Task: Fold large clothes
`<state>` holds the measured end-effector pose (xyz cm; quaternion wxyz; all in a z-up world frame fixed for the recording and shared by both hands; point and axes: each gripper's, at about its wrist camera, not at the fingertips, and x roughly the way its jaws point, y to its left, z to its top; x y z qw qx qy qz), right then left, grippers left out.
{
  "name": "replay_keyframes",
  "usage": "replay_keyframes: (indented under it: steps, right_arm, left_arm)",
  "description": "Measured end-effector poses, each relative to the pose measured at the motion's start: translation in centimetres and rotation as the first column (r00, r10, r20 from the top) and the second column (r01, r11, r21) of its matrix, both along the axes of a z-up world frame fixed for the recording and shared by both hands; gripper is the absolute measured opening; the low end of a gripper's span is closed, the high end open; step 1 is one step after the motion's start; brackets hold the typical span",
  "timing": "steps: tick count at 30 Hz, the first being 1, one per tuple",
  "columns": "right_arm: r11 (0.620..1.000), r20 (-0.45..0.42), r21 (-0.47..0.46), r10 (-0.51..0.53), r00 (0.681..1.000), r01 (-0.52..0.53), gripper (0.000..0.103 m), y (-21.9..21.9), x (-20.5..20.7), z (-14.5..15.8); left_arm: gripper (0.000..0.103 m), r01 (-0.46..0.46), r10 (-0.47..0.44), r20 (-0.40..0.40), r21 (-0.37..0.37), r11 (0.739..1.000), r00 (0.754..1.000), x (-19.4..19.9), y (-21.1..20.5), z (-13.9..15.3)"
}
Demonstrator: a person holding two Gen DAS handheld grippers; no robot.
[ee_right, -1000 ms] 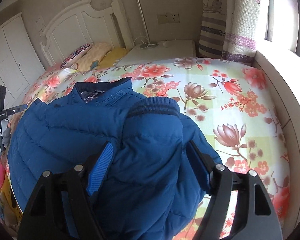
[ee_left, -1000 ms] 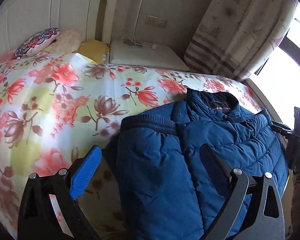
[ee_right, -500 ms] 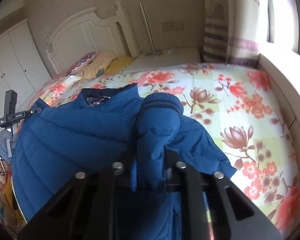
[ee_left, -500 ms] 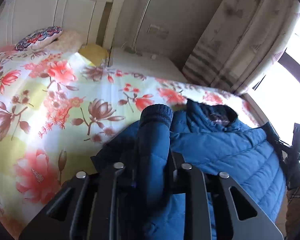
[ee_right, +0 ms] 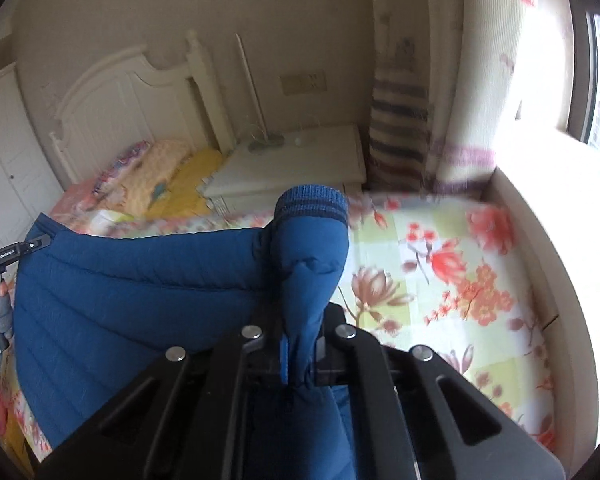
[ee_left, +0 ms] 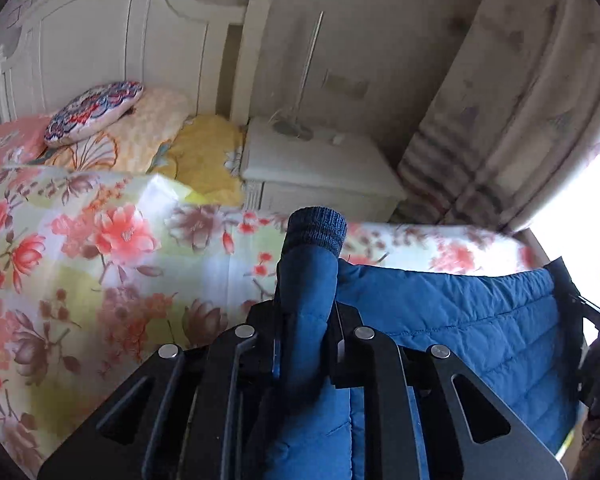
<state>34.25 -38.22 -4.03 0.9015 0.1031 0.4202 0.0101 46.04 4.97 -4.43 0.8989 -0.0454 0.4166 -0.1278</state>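
1. A bedroom: a bed (ee_left: pixel 80 264) under a flowered cover, a white headboard (ee_left: pixel 100 48) at its far end, a white nightstand (ee_left: pixel 320 168) beside it and a striped curtain (ee_right: pixel 400 120) by the bright window.
2. The task's thing is a blue puffer jacket (ee_left: pixel 480 328). Its quilted body is raised off the bed and hangs as a sheet between the two hands, with the flowered cover visible beyond its top edge.
3. The left gripper (ee_left: pixel 306 344) has its fingers closed nearly all the way, pinching a sleeve – the dark knit cuff (ee_left: pixel 316 232) stands up just past the tips.
4. The right gripper (ee_right: pixel 300 352) is clamped fully on the other sleeve, whose ribbed blue cuff (ee_right: pixel 312 204) likewise pokes up beyond it.
5. The relation that matters: in the left wrist view the jacket body runs off to the right, in the right wrist view to the left, so its long axis lies across, from hand to hand. Each hand is nearest its own sleeve – neither has the better reach.
6. My judgement: the next fold calls for carrying both sleeves together, evenly, so the body lands flat rather than skewed.
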Motion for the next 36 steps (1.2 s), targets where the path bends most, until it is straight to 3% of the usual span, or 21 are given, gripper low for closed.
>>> replay_keyframes:
  steps: [2, 4, 6, 7, 8, 9, 10, 11, 13, 14, 15, 17, 22, 26, 31, 33, 36]
  right_arm:
    - [1.0, -0.073, -0.017, -0.009, 0.997, 0.008, 0.016, 0.5, 0.5, -3.9]
    - [0.999, -0.04, 0.018, -0.027, 0.999, 0.028, 0.017, 0.2, -0.2, -4.5]
    - [0.999, -0.034, 0.027, -0.036, 0.999, 0.037, 0.019, -0.1, -0.4, -4.5]
    - [0.998, -0.041, 0.034, -0.044, 0.998, 0.045, 0.026, -0.1, -0.4, -4.5]
    - [0.998, -0.043, 0.04, -0.055, 0.998, 0.057, 0.036, -0.4, -0.4, -4.5]
    - [0.996, -0.044, 0.046, -0.069, 0.997, 0.071, 0.045, -0.8, -0.4, -4.4]
    - [0.994, -0.038, 0.078, -0.077, 0.996, 0.08, 0.06, -1.5, -1.0, -3.8]
    - [0.99, -0.018, 0.123, -0.064, 0.998, 0.066, 0.066, -2.2, -1.8, -3.4]
    - [0.982, 0.061, 0.191, -0.026, 0.998, 0.014, 0.069, -3.8, -5.6, -0.9]
    - [0.986, 0.102, 0.167, -0.002, 0.995, -0.016, 0.073, -4.3, -8.1, 0.4]
    - [0.989, 0.136, 0.139, 0.022, 0.991, -0.041, 0.075, -4.8, -10.2, 1.3]
    - [0.99, 0.183, 0.093, 0.085, 0.979, -0.103, 0.081, -5.3, -15.0, 2.3]
    - [0.974, 0.143, 0.035, 0.216, 0.966, -0.223, 0.081, -3.4, -25.3, 0.0]
    - [0.959, 0.118, 0.017, 0.279, 0.953, -0.283, 0.081, -0.8, -28.1, -3.0]
    - [0.968, 0.142, 0.044, 0.24, 0.96, -0.249, 0.081, -0.1, -26.4, -4.2]
    - [0.967, 0.152, 0.059, 0.238, 0.959, -0.25, 0.072, 0.0, -25.6, -4.4]
    - [0.969, 0.167, 0.01, 0.242, 0.956, -0.247, 0.062, 0.8, -25.5, -4.2]
  left_arm:
    - [0.023, -0.006, 0.014, -0.072, 0.111, 0.994, 0.997, 0.8, -1.7, -5.5]
    - [0.031, -0.023, 0.032, -0.085, 0.108, 0.994, 0.996, 0.7, -1.7, -7.6]
    - [0.042, -0.06, 0.064, -0.07, 0.062, 0.996, 0.995, 0.5, -0.4, -7.1]
    - [0.048, -0.083, 0.086, -0.079, 0.041, 0.996, 0.993, 0.6, 0.3, -7.2]
    - [0.061, -0.116, 0.116, -0.089, 0.012, 0.993, 0.989, 0.7, 1.2, -7.3]
    - [0.066, -0.136, 0.134, -0.087, -0.024, 0.99, 0.987, 0.5, 2.0, -7.2]
    - [0.066, -0.154, 0.148, -0.066, -0.086, 0.984, 0.987, 0.0, 3.0, -6.6]
    - [0.066, -0.162, 0.159, -0.03, -0.139, 0.977, 0.987, -0.9, 3.9, -5.7]
    - [0.08, -0.14, 0.157, 0.043, -0.27, 0.953, 0.987, -3.6, 6.7, -3.2]
    - [0.096, -0.111, 0.144, 0.085, -0.314, 0.943, 0.986, -5.7, 8.3, -2.0]
    - [0.097, -0.072, 0.123, 0.138, -0.33, 0.941, 0.983, -8.1, 9.8, -1.0]
    - [0.097, 0.004, 0.05, 0.17, -0.299, 0.954, 0.984, -11.9, 11.5, -0.2]
    - [0.097, 0.132, -0.111, 0.112, -0.201, 0.971, 0.987, -21.6, 13.6, -3.0]
    - [0.097, 0.2, -0.193, 0.06, -0.17, 0.965, 0.979, -26.0, 12.5, -6.5]
    - [0.097, 0.229, -0.225, 0.042, -0.176, 0.957, 0.973, -25.9, 10.1, -8.3]
    - [0.097, 0.226, -0.221, 0.05, -0.18, 0.957, 0.974, -25.4, 9.2, -8.1]
    - [0.096, 0.222, -0.217, 0.045, -0.213, 0.952, 0.975, -24.0, 8.2, -8.1]
